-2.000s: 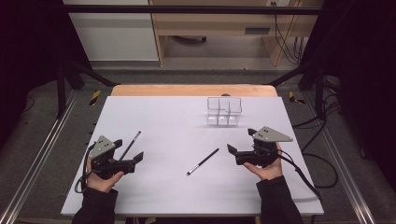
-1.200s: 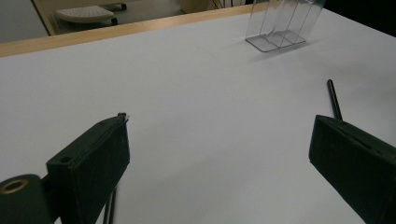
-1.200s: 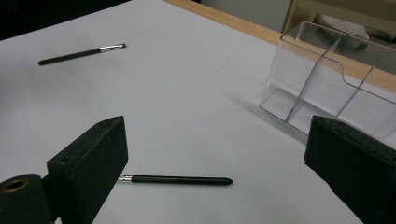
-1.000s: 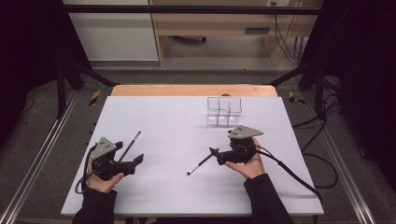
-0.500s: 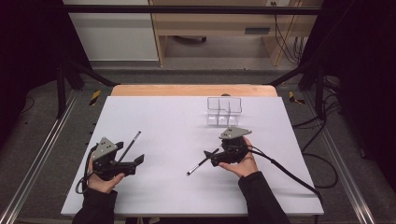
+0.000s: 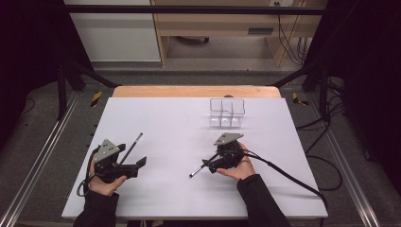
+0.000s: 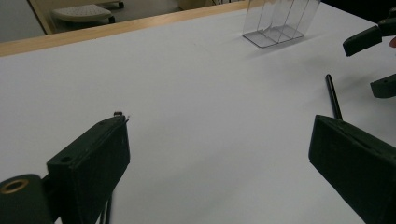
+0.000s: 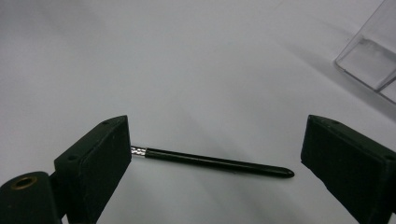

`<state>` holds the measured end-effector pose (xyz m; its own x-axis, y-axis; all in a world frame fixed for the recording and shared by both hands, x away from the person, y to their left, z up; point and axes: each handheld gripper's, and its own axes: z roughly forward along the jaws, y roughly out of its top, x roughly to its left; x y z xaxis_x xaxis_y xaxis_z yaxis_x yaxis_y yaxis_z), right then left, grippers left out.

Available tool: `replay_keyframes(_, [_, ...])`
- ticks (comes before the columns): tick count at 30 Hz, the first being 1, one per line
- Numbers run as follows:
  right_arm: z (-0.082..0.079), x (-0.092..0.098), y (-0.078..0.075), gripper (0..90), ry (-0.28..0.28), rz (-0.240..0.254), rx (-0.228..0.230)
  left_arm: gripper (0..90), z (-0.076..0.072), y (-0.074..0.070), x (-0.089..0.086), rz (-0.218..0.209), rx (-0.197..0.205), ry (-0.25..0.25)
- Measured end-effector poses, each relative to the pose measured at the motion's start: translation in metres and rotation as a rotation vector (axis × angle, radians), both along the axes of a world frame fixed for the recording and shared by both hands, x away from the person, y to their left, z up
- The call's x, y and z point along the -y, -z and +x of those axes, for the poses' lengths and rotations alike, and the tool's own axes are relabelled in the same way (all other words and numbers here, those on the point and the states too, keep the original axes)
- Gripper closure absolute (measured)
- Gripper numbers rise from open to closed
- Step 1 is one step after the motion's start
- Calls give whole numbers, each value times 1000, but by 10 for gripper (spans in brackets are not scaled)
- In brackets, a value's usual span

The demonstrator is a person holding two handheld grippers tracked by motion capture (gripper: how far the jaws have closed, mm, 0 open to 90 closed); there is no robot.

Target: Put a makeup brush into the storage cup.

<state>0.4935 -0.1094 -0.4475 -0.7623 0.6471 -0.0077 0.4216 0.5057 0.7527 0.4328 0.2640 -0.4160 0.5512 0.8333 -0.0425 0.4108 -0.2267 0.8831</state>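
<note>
Two black pens lie on the white table (image 6: 179, 123). One pen (image 6: 197, 171) lies near the middle, and my right gripper (image 6: 213, 163) stands open over its upper end. In the right gripper view this pen (image 8: 215, 162) lies crosswise between the two jaws of the right gripper (image 8: 217, 134), untouched, with its silver end by the left jaw. The other pen (image 6: 132, 145) lies at the left, partly under my left gripper (image 6: 136, 166), which is open and holds nothing. From the left gripper (image 7: 219, 154) I see the middle pen (image 7: 332, 95) ahead.
A clear plastic organizer (image 6: 227, 113) with several compartments stands upright at the back right of the table; its corner (image 8: 373, 56) is close ahead of the right gripper. A cable (image 6: 283, 175) trails from the right gripper off the table's right edge.
My right gripper has moved left and forward from the table's right side until its open jaws straddle the middle pen. The left gripper has stayed in place.
</note>
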Motion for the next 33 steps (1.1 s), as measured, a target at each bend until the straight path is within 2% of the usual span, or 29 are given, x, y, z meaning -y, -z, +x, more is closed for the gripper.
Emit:
replay_keyframes(6, [2,-5,6,89,-15,-13,-24,45,0,0,0,3,-1,1])
replay_keyframes(12, [5,-17,15,91,-61,-60,-47,47,0,0,0,6,-3,3])
replay_keyframes(17, [8,-20,23,99,-73,-82,-72,49,0,1,0,6,-6,6])
replay_keyframes(33, [9,-23,32,161,-104,-109,-84,51,0,1,0,7,-6,9])
